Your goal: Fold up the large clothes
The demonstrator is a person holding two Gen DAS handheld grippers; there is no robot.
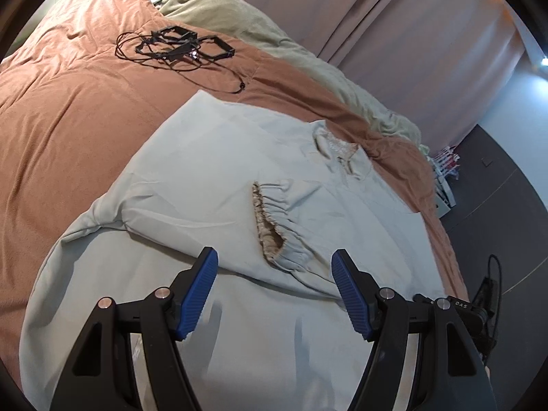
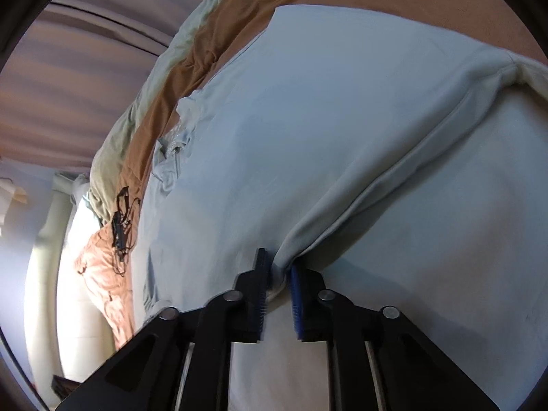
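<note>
1. Pale smooth jacket (image 1: 212, 157) lies flat on your rust-coloured bed (image 1: 68, 102), elastic gathered cuff (image 1: 274, 219) folded across it.
2. Your left hand-held gripper (image 1: 274, 263) hovers wide, empty.
3. Your right hand-held gripper (image 2: 278, 267), angled down, pinches a jacket fold.

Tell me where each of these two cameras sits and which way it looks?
Left wrist: on the left gripper, looking down its open blue-padded fingers at the pale grey-green jacket on the rust-brown bedspread, elastic cuff ahead.
Right wrist: on the right gripper, close over the jacket, a fabric fold between its fingers.
Shared: jacket, bedspread, tangled black cable, pink curtain.
</note>
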